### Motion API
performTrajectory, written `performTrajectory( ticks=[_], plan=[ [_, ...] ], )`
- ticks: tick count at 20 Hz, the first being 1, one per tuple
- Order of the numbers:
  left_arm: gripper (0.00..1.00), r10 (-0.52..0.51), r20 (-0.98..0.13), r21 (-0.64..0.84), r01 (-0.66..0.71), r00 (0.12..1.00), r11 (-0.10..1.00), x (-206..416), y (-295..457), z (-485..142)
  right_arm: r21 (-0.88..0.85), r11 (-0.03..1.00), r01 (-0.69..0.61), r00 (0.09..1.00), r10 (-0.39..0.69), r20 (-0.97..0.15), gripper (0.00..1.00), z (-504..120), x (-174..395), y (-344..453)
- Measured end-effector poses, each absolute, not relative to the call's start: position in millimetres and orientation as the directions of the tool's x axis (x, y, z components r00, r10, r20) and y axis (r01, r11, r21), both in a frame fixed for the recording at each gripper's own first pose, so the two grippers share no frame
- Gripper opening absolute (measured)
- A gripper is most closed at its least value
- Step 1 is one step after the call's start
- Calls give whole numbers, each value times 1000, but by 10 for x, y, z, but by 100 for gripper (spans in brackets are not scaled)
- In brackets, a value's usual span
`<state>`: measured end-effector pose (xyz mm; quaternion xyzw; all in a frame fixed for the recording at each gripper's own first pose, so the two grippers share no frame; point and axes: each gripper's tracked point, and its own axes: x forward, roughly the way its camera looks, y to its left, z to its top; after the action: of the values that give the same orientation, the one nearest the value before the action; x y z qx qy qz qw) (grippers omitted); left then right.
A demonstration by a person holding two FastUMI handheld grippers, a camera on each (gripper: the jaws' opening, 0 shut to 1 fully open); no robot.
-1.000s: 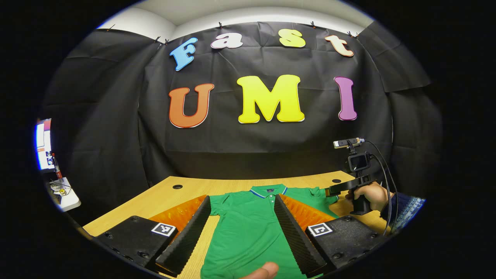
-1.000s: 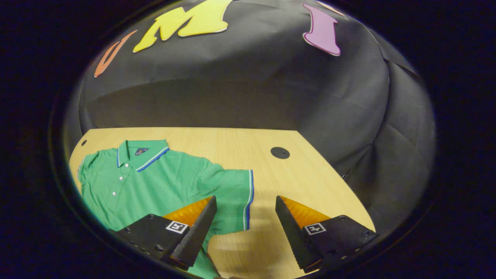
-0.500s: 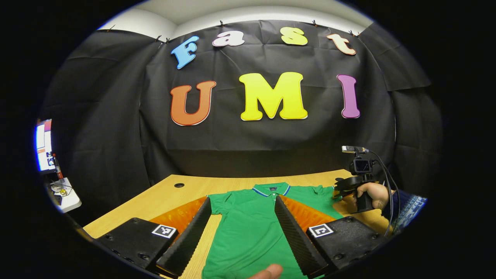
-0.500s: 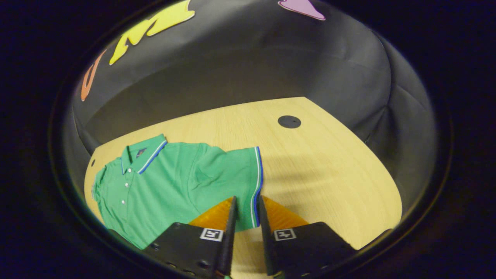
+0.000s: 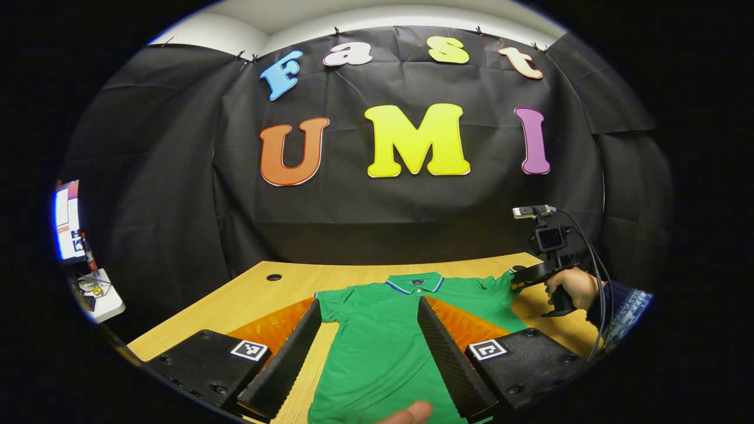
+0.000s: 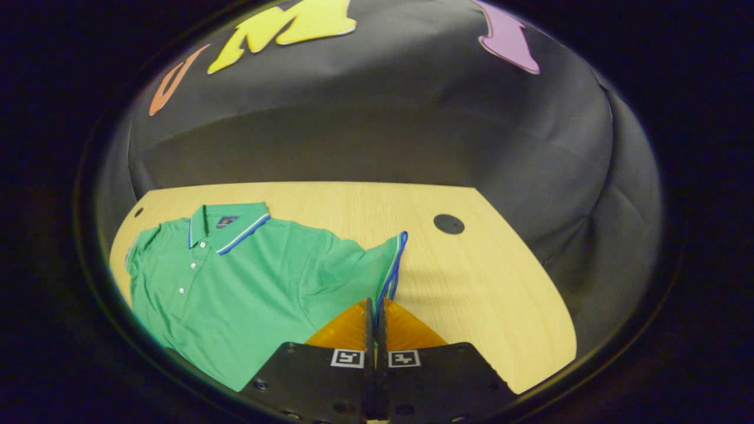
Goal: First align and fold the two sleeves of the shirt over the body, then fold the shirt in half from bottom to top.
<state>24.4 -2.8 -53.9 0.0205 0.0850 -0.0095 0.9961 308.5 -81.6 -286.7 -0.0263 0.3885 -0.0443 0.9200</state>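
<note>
A green polo shirt [image 5: 383,347] lies front side up on a light wooden table [image 5: 247,294], its collar [image 5: 415,282] toward the black cloth wall and its body running toward the near edge; in the right gripper view the same shirt [image 6: 235,282] fills the left part of the table [image 6: 500,294], with white buttons down the placket below the striped collar [image 6: 230,227]. Left gripper [image 5: 369,341]: jaws wide apart, poised above the middle of the shirt body and holding nothing; a fingertip [image 5: 409,412] shows at the bottom edge of this view, over the green cloth. Right gripper [image 6: 375,321]: jaws pressed together on the striped hem of the shirt's sleeve [image 6: 377,265]; the sleeve rises off the table in a peak toward the fingers, its blue-and-white edge [image 6: 397,265] curving up to them. In the left gripper view the right gripper [image 5: 530,274] appears at the far right, held by a hand [image 5: 568,285] with a patterned sleeve cuff [image 5: 624,303] behind it, a small camera [image 5: 548,238] and cables mounted on top, its tip meeting the shirt's outer corner. Round dark holes sit in the tabletop: one near the far left corner [image 5: 273,277], another on bare wood beside the raised sleeve [image 6: 449,224]. A lit screen [image 5: 66,221] and a small white shelf [image 5: 100,297] stand beyond the left edge of the cloth wall.
</note>
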Motion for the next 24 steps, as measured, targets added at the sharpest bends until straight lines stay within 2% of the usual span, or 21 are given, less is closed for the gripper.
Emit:
performTrajectory(
  ticks=[2,8,11,13,15,18,24],
  plan=[
    [100,-8,-172,42,16,985,999,245,-10,-546,-127,991,26,711,-108,-694,0,-2785,3108,-736],
    [100,3,-174,49,5,985,999,266,24,-558,-112,991,-77,773,-12,-634,0,-2600,3161,-278],
    [100,13,-189,43,-5,982,999,294,49,-601,-112,981,-161,810,66,-582,0,-2509,3120,39],
    [100,15,-203,37,-8,979,999,318,52,-636,-29,978,-205,815,154,-558,2,-2413,2997,328],
    [100,19,-214,33,-12,977,999,336,82,-673,16,974,-226,829,201,-522,23,-2297,2919,461],
    [100,26,-232,25,-21,972,999,369,107,-726,3,982,-191,871,171,-460,96,-2069,2822,432],
    [100,27,-255,-9,-30,967,1000,413,76,-792,54,992,-118,905,129,-405,95,-1677,2252,173]
  ],
)
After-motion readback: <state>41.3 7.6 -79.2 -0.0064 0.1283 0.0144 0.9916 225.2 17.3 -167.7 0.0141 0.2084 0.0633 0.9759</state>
